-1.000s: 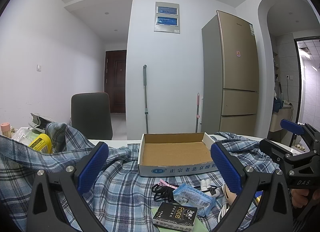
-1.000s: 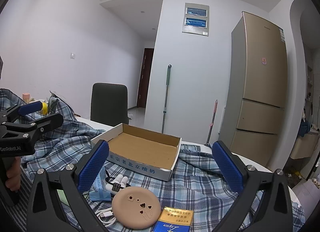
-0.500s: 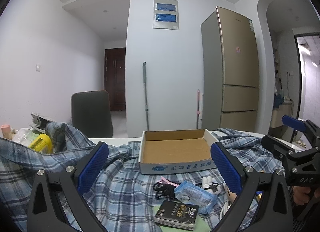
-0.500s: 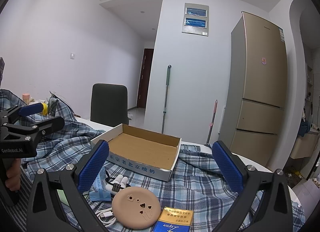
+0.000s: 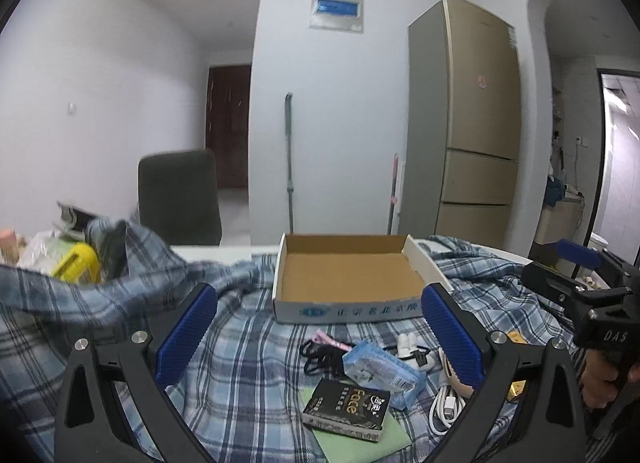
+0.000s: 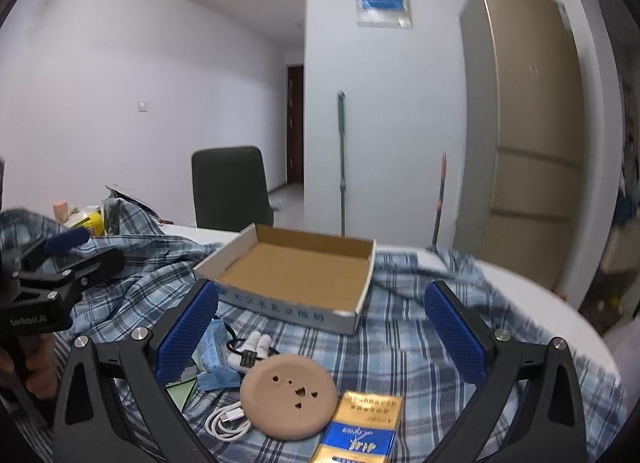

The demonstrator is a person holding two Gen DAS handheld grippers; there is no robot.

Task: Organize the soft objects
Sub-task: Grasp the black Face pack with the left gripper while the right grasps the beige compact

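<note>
A blue plaid shirt (image 5: 240,363) (image 6: 400,343) lies spread over the table. On it stands an open empty cardboard box (image 5: 348,279) (image 6: 296,271). In front of the box lie a blue tissue pack (image 5: 380,367) (image 6: 212,347), a black "Face" pack (image 5: 348,409), a black cable (image 5: 320,355), a white cable (image 6: 228,423), a tan round disc (image 6: 290,395) and a blue-gold pack (image 6: 360,427). My left gripper (image 5: 320,339) is open above these items. My right gripper (image 6: 320,335) is open, also above them. Each shows at the edge of the other's view.
A yellow container (image 5: 76,263) and clutter sit at the table's left end. A dark chair (image 5: 178,199) stands behind the table. A fridge (image 5: 476,135) and a mop (image 5: 290,167) stand by the back wall.
Both grippers have tilted down and moved a little forward toward the table, so the box and small items sit higher and larger in view. Jaws stay open.
</note>
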